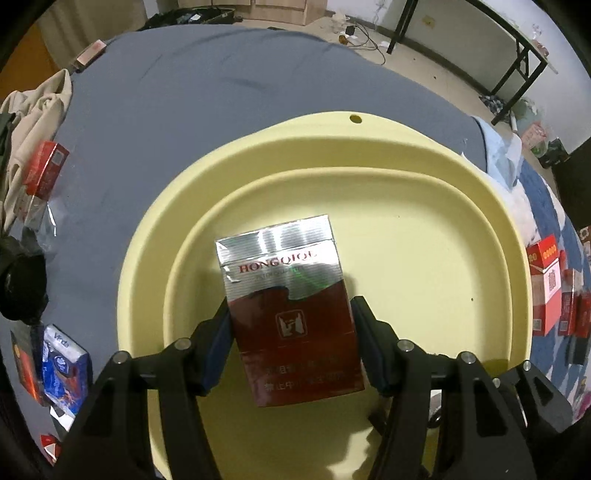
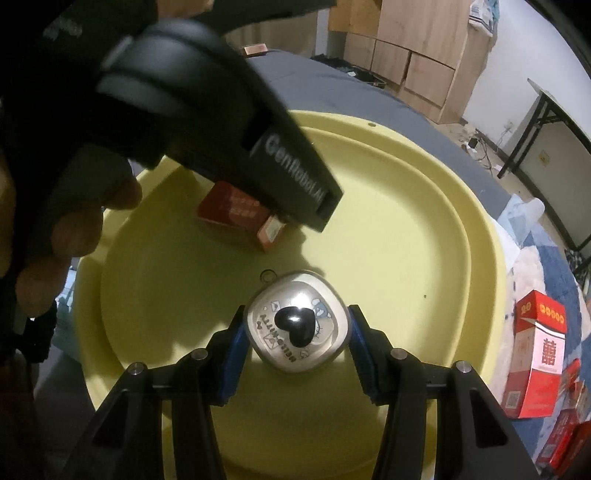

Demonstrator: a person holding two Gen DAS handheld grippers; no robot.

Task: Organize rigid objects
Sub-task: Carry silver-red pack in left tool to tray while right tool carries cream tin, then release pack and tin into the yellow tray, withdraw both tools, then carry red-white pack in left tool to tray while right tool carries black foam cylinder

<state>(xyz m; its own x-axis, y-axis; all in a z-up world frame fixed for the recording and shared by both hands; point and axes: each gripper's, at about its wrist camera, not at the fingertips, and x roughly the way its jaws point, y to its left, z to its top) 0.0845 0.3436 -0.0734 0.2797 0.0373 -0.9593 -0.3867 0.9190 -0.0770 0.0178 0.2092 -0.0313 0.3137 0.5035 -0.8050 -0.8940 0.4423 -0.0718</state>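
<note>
Left gripper (image 1: 290,332) pinches a Hongqiqu cigarette pack (image 1: 288,314) at frame centre, above the yellow basin (image 1: 480,206). Right gripper (image 2: 295,338) pinches a silver Hello Kitty tin (image 2: 297,326) over the same basin, lower centre.

A grey-blue bedsheet (image 1: 192,110) covers the bed, the landmark of this room. At its left edge a beige garment (image 1: 33,110) lies crumpled. Beyond the bed's far end stand light wooden cabinets (image 2: 413,55) against the wall. To the bed's far right a black-framed folding table (image 1: 509,48) stands on the pale floor, with cables and a power strip (image 1: 354,35) scattered between it and the bed.
</note>
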